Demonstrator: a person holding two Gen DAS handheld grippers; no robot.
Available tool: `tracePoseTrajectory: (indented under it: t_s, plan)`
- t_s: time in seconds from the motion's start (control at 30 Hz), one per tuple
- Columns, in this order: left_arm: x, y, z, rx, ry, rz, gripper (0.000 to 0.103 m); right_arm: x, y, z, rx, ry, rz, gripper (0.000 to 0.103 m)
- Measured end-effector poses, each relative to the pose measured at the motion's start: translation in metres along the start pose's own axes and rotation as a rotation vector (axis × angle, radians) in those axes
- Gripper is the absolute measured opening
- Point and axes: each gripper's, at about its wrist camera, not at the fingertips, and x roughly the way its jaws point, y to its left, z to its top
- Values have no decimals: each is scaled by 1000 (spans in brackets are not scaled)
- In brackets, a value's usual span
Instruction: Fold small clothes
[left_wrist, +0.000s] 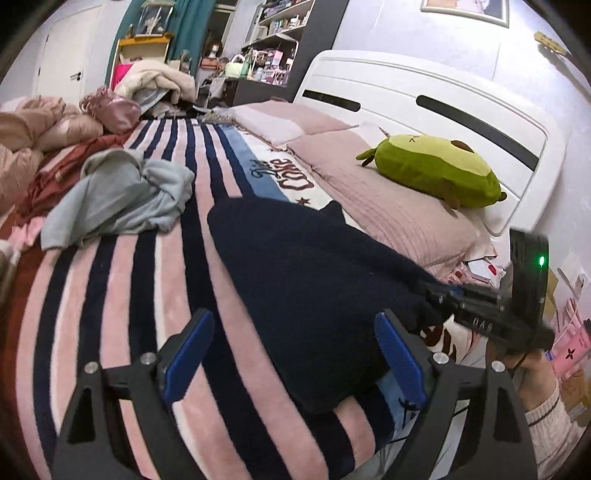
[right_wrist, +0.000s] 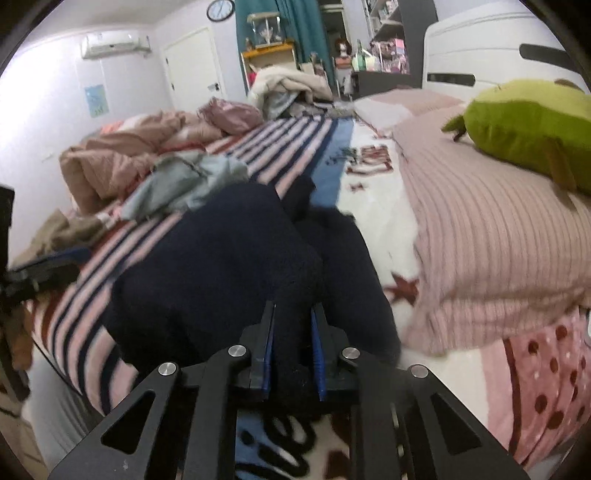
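Right wrist view: right gripper (right_wrist: 291, 343) clamped on the navy garment (right_wrist: 221, 266), bunched on the striped blanket (right_wrist: 85, 295). Left gripper (left_wrist: 291, 354) jaws wide apart, nothing pinched, navy cloth lying between them. Grey-blue clothes heap (left_wrist: 118, 195) sits just beyond; pink pillow (left_wrist: 391, 218) and green plush (left_wrist: 439, 166) to the right.

Navy garment (left_wrist: 295, 280) — pink-navy striped blanket (left_wrist: 122, 295)

"DAG" on the right tool (left_wrist: 491, 325)

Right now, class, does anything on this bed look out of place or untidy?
Yes. A crumpled pale grey-blue garment lies bunched on the pink-and-navy striped blanket, unfolded. The dark navy fleece garment is humped unevenly, pinched by the right hand-held gripper.
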Motion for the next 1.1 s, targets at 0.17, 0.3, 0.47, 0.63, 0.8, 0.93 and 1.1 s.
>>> tracePoseTrajectory:
  t_s: [0.17,0.3,0.47,0.63,0.8,0.93,1.1]
  plan:
    - [17,1,-3,-10,36,-22,86,10,-18,-21,61,54,26,10]
    - [29,2,2,-24,59,-59,86,6,-22,-13,48,60,49,25]
    - [41,13,18,-61,85,-116,87,-6,-42,21,52,22,139,60]
    - [66,33,38,-141,154,-206,87,15,-70,55,78,106,262,82]
    - [100,58,44,-248,228,-273,86,63,-86,72,105,274,368,85]
    - [127,65,41,-282,283,-292,86,100,-84,75,90,393,402,85]
    - [147,68,38,-328,285,-339,82,125,-75,76,52,464,402,85]
